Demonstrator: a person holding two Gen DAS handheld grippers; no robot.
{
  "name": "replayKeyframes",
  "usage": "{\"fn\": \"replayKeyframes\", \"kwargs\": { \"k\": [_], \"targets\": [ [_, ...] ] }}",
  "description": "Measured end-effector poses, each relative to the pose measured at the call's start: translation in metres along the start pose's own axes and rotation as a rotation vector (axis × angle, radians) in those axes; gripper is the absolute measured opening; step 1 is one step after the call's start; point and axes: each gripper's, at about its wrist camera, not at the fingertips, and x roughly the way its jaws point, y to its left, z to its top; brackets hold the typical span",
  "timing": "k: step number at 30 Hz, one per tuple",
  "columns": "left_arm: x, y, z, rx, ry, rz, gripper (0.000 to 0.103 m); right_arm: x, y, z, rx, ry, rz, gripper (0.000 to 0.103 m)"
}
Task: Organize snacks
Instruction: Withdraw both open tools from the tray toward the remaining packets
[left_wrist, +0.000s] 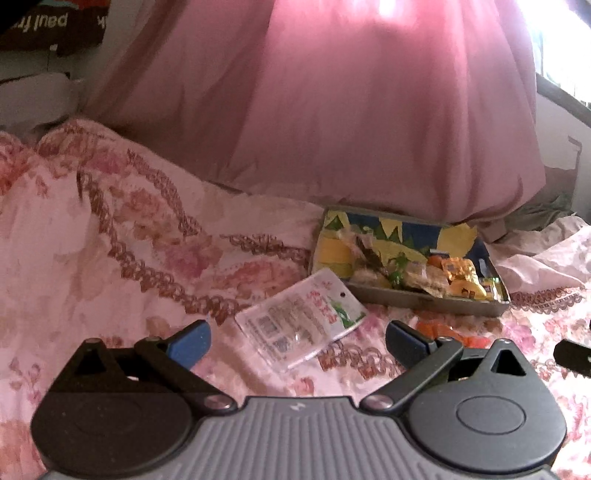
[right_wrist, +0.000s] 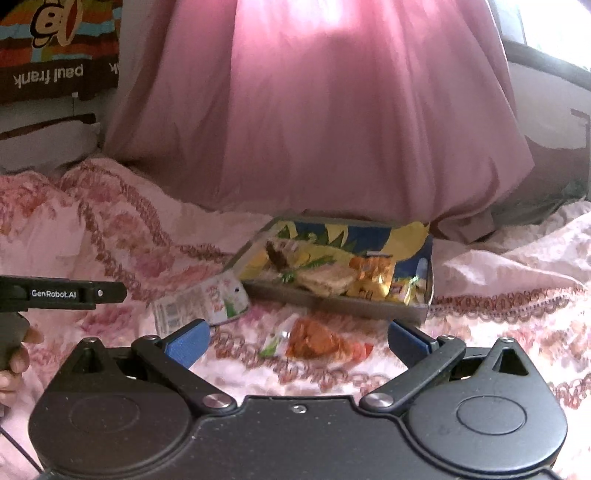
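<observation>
In the left wrist view, the left hand-held gripper (left_wrist: 298, 341) was released, its blue fingers (left_wrist: 190, 341) spread wide and holding nothing, low over a bed (left_wrist: 110, 266) covered in pink floral cloth. A white snack pack (left_wrist: 301, 319) with red and green print lay flat on the bed just ahead of the gap between the fingers. Beyond it and to the right sat a shallow grey tray (left_wrist: 424, 301) lined in yellow and blue, with several wrapped snacks (left_wrist: 461, 278) piled toward its right end; the pack's far corner lay just beside the tray's near left corner. An orange packet (left_wrist: 454, 334) showed on the bed in front of the tray, partly hidden behind the right finger. A large pink cushion (left_wrist: 351, 110) rose behind the tray. In the right wrist view, the right hand-held gripper (right_wrist: 298, 341) was likewise released and empty, fingers (right_wrist: 188, 341) apart. The orange packet (right_wrist: 314, 338) lay blurred on the bed (right_wrist: 498, 314) between and just ahead of the fingers, near the tray's (right_wrist: 332, 301) front wall. The white pack (right_wrist: 203, 304) lay to the left, beside the tray's near left corner. The snacks (right_wrist: 369, 280) filled the tray's middle and right. At the left edge, part of the left hand-held gripper (right_wrist: 62, 293) showed, with a person's hand (right_wrist: 16, 354) below it.
</observation>
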Motion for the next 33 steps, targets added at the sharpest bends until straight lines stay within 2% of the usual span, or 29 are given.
{"fn": "replayKeyframes", "kwargs": {
  "k": [15,24,33],
  "targets": [
    [-0.003,-0.004,-0.005,0.024,0.018,0.036,0.103,0.004,0.005,-0.009,0.003,0.042,-0.026,0.102],
    [0.007,-0.005,-0.003,0.022,0.046,0.058,0.103,0.020,0.010,-0.013,-0.023,0.105,-0.021,0.102],
    [0.032,0.005,0.002,-0.029,0.122,0.049,0.103,0.042,0.012,-0.015,-0.034,0.173,0.003,0.102]
  ]
}}
